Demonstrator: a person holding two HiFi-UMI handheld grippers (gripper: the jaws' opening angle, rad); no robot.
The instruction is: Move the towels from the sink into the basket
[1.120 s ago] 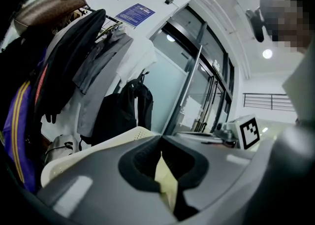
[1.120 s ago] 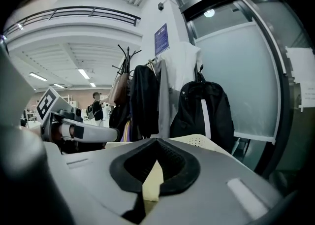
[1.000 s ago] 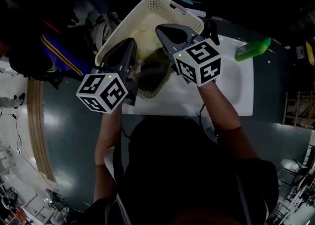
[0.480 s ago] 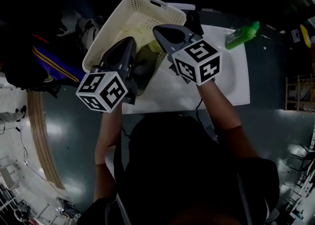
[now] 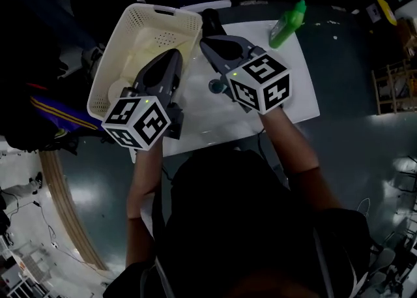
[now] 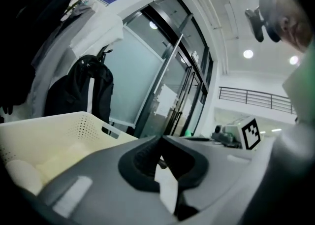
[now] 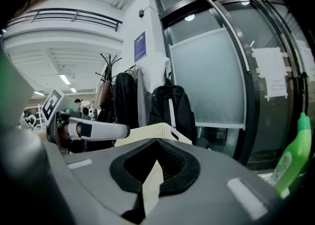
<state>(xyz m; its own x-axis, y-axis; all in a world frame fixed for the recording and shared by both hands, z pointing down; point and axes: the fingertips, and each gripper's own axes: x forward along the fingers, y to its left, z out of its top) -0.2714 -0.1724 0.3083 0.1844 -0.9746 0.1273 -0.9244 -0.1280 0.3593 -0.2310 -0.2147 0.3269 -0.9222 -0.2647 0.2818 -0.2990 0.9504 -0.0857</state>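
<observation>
**Towels in the basket, both grippers empty: the job looks all but done**

In the head view the white basket [image 5: 154, 8] sits at about ten o'clock, just beside the sink [image 5: 287, 81]. Pale towels [image 5: 144, 60] lie on the basket's floor. The left gripper view shows the same soft, light rolls low inside its wall.

The sink shows bare white around its dark drain [image 5: 215, 85], with no cloth visible in it. The parts under the grippers and arms are hidden. A green bottle [image 5: 287, 23] stands on the sink's far edge at one o'clock, clear of the work.

The left gripper [image 5: 171, 55] hangs over the basket's right-hand rim and points to twelve o'clock. Its jaws are closed tip to tip with nothing between them. The right gripper [image 5: 207, 44] is over the sink near the drain, aimed at eleven o'clock. It is likewise pinched together and carries nothing.

My reading is that the moving step is finished, or very nearly. The next move calls for little: check the covered part of the sink for a leftover towel. If one turns up, spread one gripper's jaws, take it and lift it across to ten o'clock. Otherwise, draw both grippers back.
</observation>
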